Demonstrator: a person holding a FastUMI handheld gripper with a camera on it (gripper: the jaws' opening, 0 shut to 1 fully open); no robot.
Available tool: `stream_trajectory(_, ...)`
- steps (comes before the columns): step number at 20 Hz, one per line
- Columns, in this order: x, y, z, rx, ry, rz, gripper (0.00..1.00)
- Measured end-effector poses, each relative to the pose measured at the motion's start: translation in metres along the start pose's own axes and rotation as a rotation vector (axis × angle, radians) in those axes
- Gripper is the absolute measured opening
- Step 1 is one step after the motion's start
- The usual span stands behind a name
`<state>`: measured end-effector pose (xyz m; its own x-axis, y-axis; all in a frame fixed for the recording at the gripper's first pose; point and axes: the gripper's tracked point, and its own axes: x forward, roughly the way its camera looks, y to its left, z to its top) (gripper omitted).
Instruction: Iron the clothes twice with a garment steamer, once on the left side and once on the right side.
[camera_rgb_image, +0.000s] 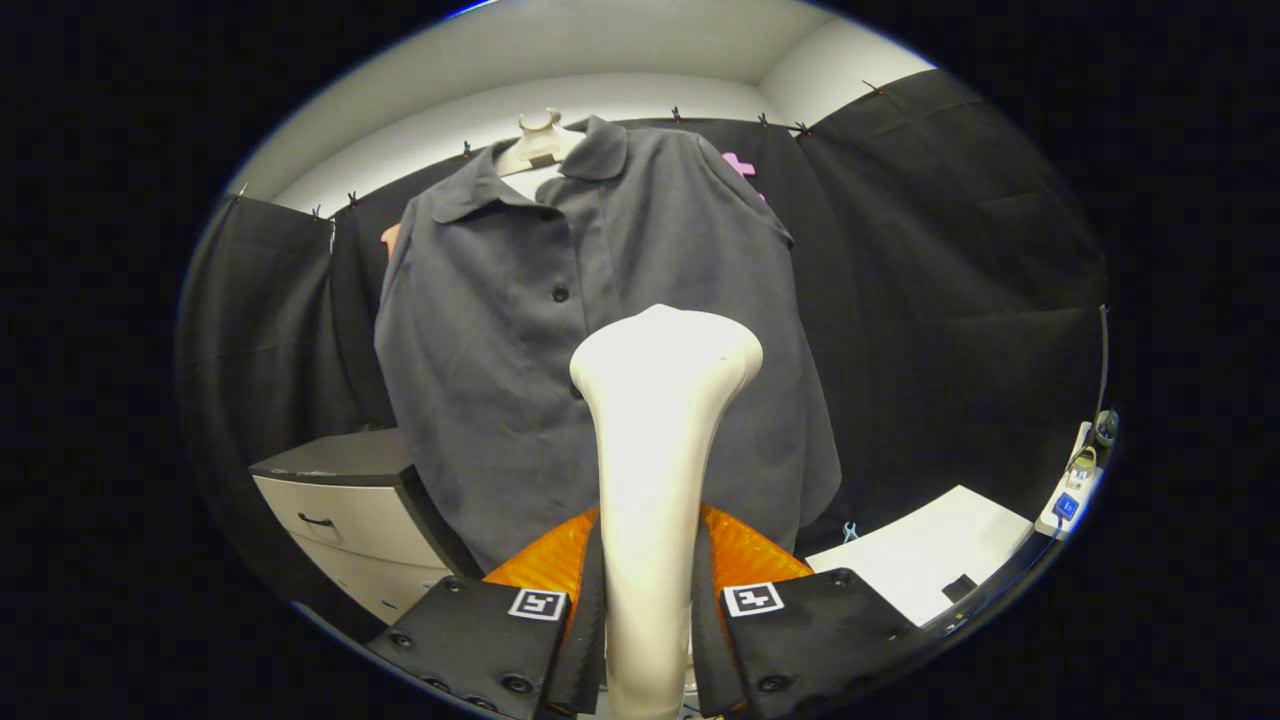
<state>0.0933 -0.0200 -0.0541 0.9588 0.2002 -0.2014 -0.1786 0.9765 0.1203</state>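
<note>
The gripper (650, 590) is closed on the steamer (655, 450): both fingers (500, 625) press against the sides of its handle, which stands upright between them. The steamer's wide head rises beyond the fingertips and faces the shirt (600, 330). The head overlaps the shirt's lower front, near the button line; contact between head and fabric cannot be determined. The shirt is dark grey, collared and buttoned, and hangs on a pale hanger (540, 140) in front of the black cloth wall (950, 250). The cloth is fixed along its top edge by small clips. A drawer cabinet (350, 510) with a dark top and light drawer fronts stands below the shirt's hem on one side, close to the wall. On the other side, a white board (930, 555) lies flat near the wall's foot, with a power strip (1070, 495) at its far edge.
</note>
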Motion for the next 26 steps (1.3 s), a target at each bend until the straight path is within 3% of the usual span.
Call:
stream_trajectory(10, -0.083, 0.082, 0.065, -0.085, -0.148, 0.086, 0.43)
stream_trajectory(26, -0.123, 0.128, 0.072, -0.139, -0.213, 0.125, 0.43)
